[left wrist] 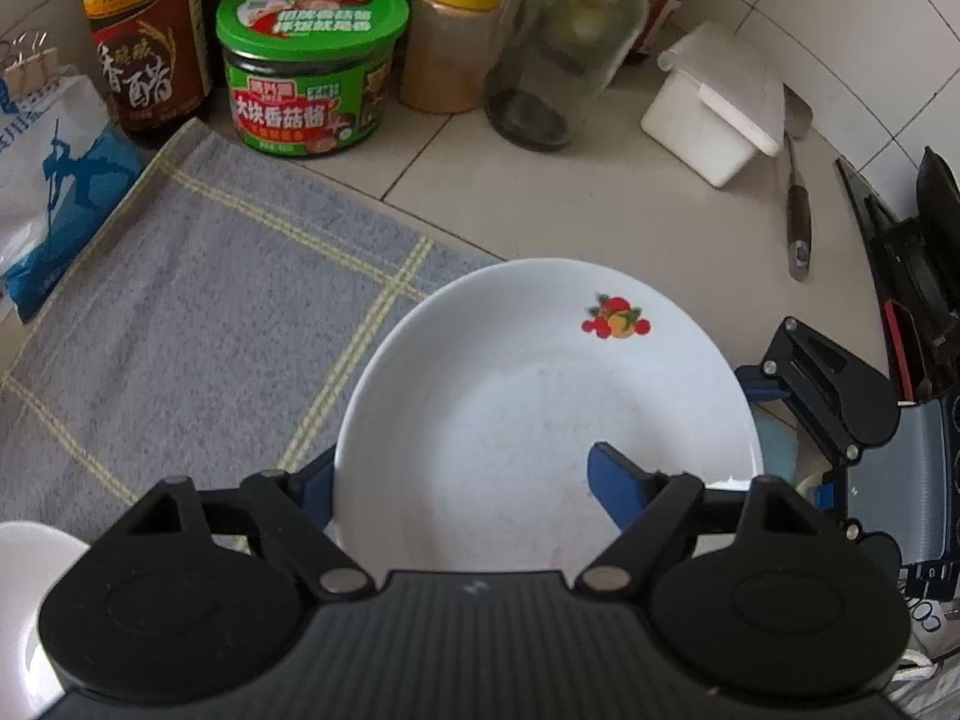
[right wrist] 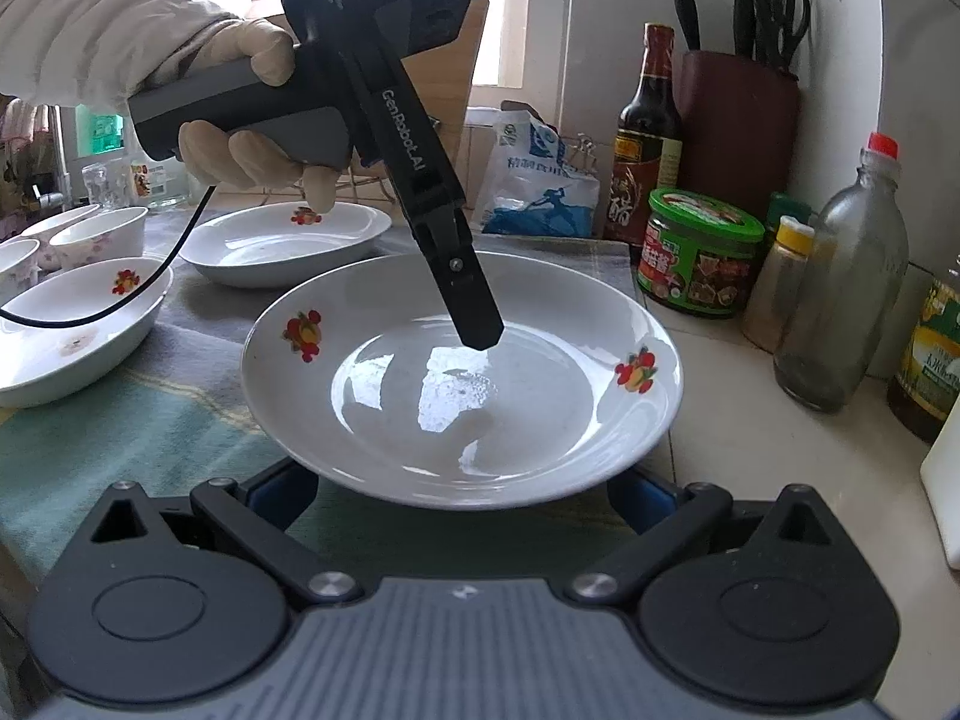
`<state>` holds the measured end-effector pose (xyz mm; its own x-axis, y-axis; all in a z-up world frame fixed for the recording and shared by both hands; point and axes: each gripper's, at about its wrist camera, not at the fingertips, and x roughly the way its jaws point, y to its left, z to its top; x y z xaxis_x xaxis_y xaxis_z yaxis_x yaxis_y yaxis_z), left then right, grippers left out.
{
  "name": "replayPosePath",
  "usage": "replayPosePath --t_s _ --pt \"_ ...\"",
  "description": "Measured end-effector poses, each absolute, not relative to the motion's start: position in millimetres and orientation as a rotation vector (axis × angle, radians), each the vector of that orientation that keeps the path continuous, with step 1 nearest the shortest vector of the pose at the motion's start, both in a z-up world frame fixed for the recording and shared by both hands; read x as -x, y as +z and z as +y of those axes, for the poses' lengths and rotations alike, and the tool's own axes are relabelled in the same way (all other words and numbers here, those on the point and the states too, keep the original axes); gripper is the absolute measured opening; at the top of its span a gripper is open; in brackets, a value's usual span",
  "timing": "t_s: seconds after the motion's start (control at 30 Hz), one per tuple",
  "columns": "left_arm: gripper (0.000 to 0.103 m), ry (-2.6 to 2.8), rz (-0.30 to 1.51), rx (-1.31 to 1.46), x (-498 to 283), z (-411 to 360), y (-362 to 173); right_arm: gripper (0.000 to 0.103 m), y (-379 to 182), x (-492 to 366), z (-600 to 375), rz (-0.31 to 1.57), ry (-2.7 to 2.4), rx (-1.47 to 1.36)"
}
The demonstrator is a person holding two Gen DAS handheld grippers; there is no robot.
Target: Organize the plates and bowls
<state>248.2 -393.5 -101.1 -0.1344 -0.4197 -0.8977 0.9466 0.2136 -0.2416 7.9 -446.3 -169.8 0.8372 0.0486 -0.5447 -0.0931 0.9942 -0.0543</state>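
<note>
The white round ceramic plate with small red-and-orange fruit prints (right wrist: 462, 378) sits in the air between the two tools, just above the grey-and-green checked cloth (left wrist: 198, 300) spread on the tiled bench (left wrist: 540, 180). The left hand-held gripper (left wrist: 468, 480) points steeply down at it: one blue pad (left wrist: 612, 480) lies over the inner face of the plate, the other shows beyond the outer edge, so the near rim runs between the jaws. They look clamped on that rim, though the contact itself is hidden by the plate. In the right wrist view the right hand-held gripper (right wrist: 462, 498) comes at the plate from the opposite side, nearly level, its blue fingers (right wrist: 642, 495) visible under the rim at either side; whether they are closed on anything or merely cradle the plate from below I cannot tell. A gloved hand (right wrist: 252, 120) grips the left tool's handle above the dish. The other dishes, a second fruit-printed shallow plate (right wrist: 282, 243), a deep fruit-printed bowl (right wrist: 78, 330) and small floral white bowls (right wrist: 102, 234), all stand to the left in the right-hand view, beyond the left tool, so any stacking move probably has to carry the plate that way, with the left hand the nearer one to the pile.
</note>
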Motion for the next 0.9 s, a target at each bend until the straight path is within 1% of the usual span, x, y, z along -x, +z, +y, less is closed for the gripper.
replayPosePath --t_s 0.83,0.9 --pt "0.082 -1.303 1.119 -0.627 -250 -398 -119 0.103 -174 -17 -450 0.596 0.054 0.065" --pt "0.085 -1.300 1.112 -0.627 -249 -397 -118 0.103 -174 -16 -450 0.594 0.053 0.068"
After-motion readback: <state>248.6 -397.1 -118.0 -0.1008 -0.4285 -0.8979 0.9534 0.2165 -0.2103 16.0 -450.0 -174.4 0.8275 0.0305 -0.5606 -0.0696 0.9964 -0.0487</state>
